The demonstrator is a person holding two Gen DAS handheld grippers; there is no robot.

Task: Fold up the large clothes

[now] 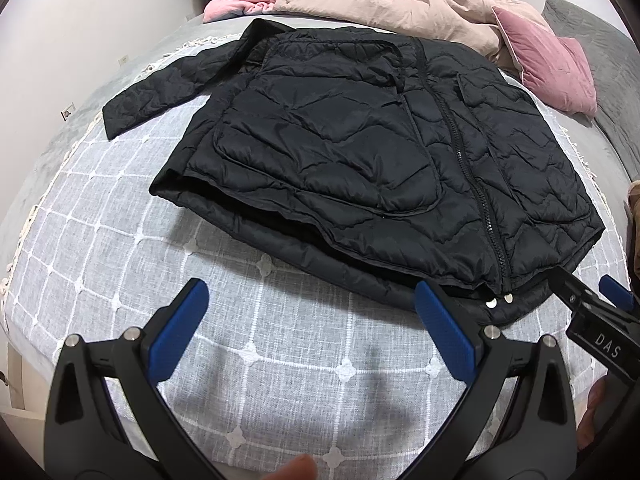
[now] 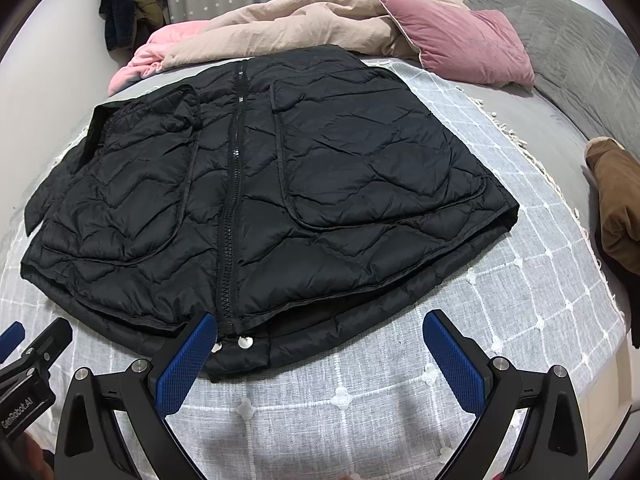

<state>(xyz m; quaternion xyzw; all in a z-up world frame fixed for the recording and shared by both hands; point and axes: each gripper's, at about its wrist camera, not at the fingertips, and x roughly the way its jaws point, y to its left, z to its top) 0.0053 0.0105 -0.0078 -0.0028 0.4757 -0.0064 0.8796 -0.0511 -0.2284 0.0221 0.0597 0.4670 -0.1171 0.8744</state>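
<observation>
A black quilted jacket (image 1: 360,152) lies flat on the bed, zipped, hem toward me. One sleeve (image 1: 160,92) stretches out to the left in the left wrist view; the other sleeve seems folded over the front. The jacket also fills the right wrist view (image 2: 260,200). My left gripper (image 1: 312,316) is open and empty, just short of the hem, over the bedspread. My right gripper (image 2: 320,340) is open and empty at the hem near the two snap buttons (image 2: 244,343). Each gripper shows at the edge of the other's view.
A grey checked bedspread (image 1: 260,360) covers the bed. A beige and pink duvet (image 2: 280,28) and a pink pillow (image 2: 460,44) lie behind the jacket. A brown garment (image 2: 616,200) sits at the right. Dark clothes (image 2: 132,4) hang by the wall.
</observation>
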